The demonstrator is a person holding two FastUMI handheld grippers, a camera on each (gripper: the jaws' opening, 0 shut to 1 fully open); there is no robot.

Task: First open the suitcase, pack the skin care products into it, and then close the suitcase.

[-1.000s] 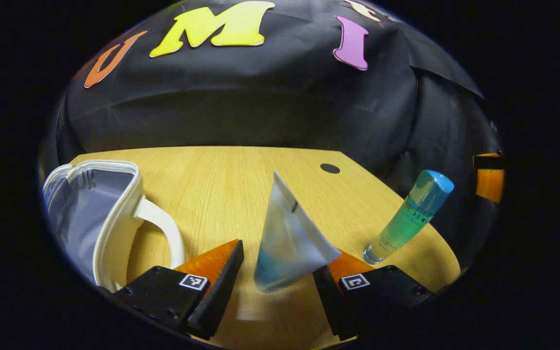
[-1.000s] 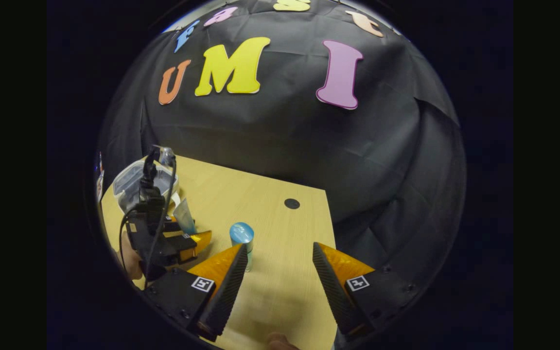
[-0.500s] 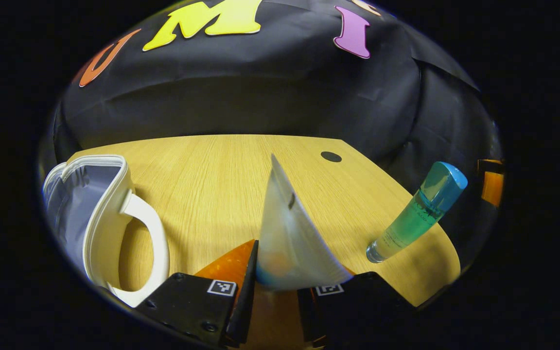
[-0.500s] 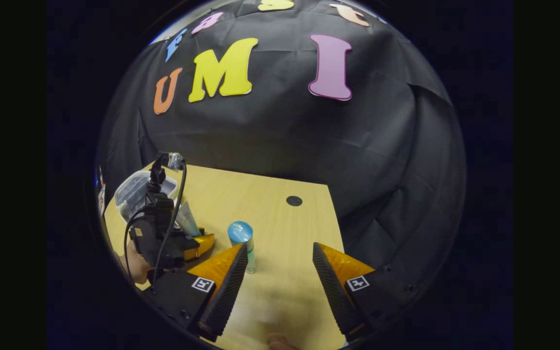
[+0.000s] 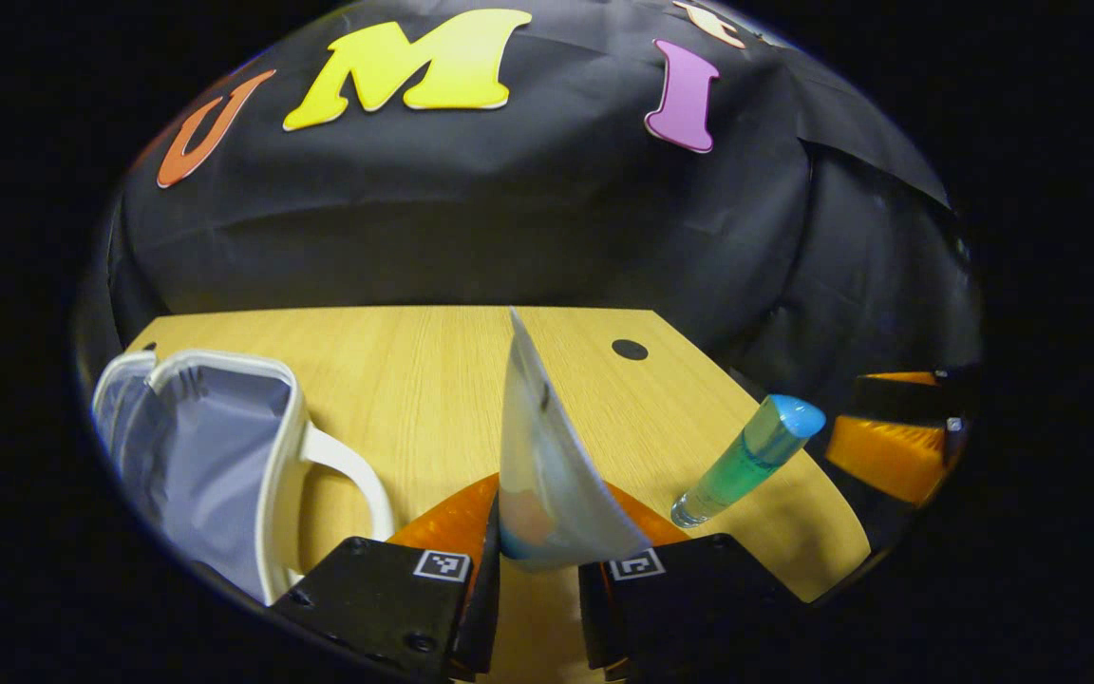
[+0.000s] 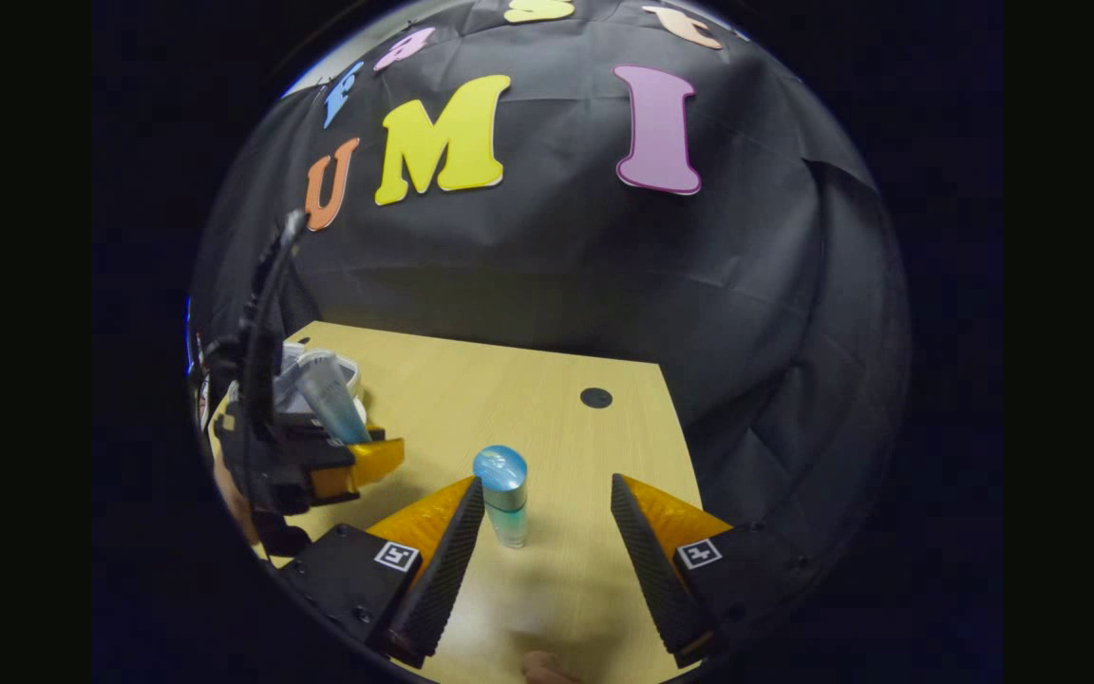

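My left gripper (image 5: 536,551) is shut on a pale squeeze tube (image 5: 542,465), which stands up between its fingers above the wooden table (image 5: 414,380). The white case (image 5: 215,456) lies open at the left, its grey lining and white handle showing. A green bottle with a blue cap (image 5: 746,461) stands upright on the table to the right. In the right gripper view, my right gripper (image 6: 547,560) is open just in front of that green bottle (image 6: 504,494), with nothing between its fingers. The left gripper (image 6: 357,465) with the tube (image 6: 329,394) shows at the far left, in front of the case (image 6: 343,366).
A round dark hole (image 5: 630,349) sits near the table's far right corner, also seen as a dark hole (image 6: 595,397) in the right gripper view. The table's right edge (image 6: 680,456) drops off beside my right gripper. Black cloth closes the back.
My left gripper closed on the tube and lifted it off the table. My right gripper moved closer to the green bottle and stayed open.
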